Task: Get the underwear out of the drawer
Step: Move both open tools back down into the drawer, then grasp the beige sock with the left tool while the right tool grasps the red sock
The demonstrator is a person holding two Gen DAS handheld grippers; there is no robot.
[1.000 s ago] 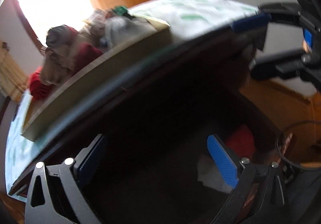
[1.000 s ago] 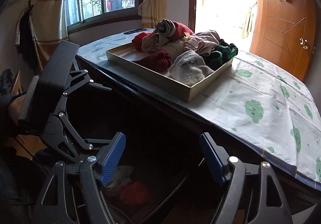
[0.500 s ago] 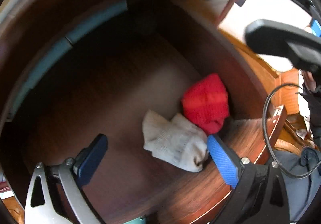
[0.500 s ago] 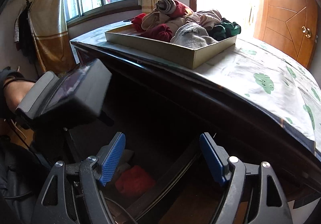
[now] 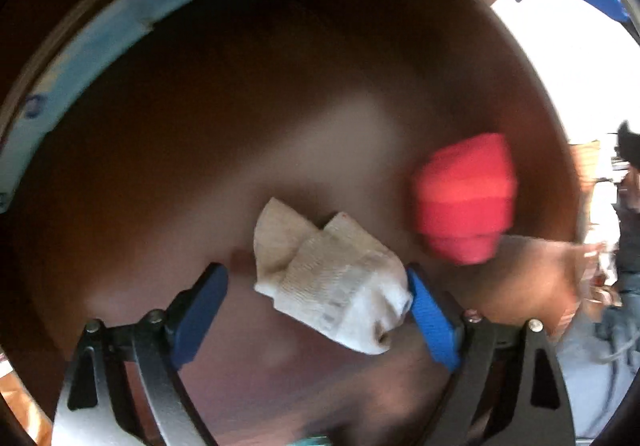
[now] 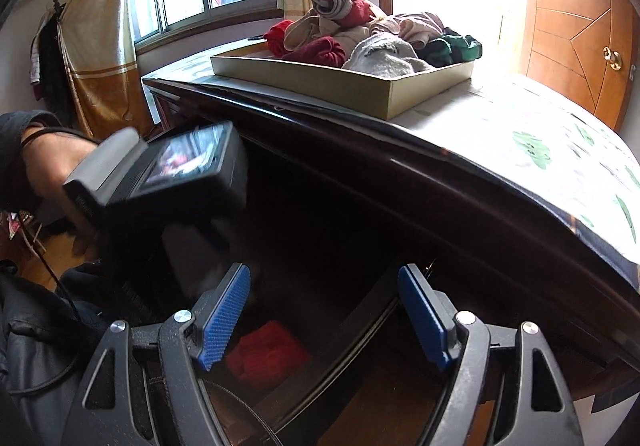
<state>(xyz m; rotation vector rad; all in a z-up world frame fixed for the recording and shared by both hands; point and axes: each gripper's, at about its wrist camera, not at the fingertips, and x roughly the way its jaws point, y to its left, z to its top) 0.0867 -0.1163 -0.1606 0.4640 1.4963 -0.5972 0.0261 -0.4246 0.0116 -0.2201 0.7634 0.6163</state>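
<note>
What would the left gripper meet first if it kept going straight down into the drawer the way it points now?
Most likely the white folded piece lying on the drawer floor: it sits between the closing fingers of the left gripper, the right one at its edge. The red piece lies off to the side.

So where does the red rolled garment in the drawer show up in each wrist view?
Left wrist: the red rolled garment lies right of centre on the drawer floor, beside the white sock.
Right wrist: the same garment sits at the bottom, left of centre, low between the right gripper fingers.
Shared landmark: the dark wooden drawer itself; the sock is hidden in the right view.
</note>
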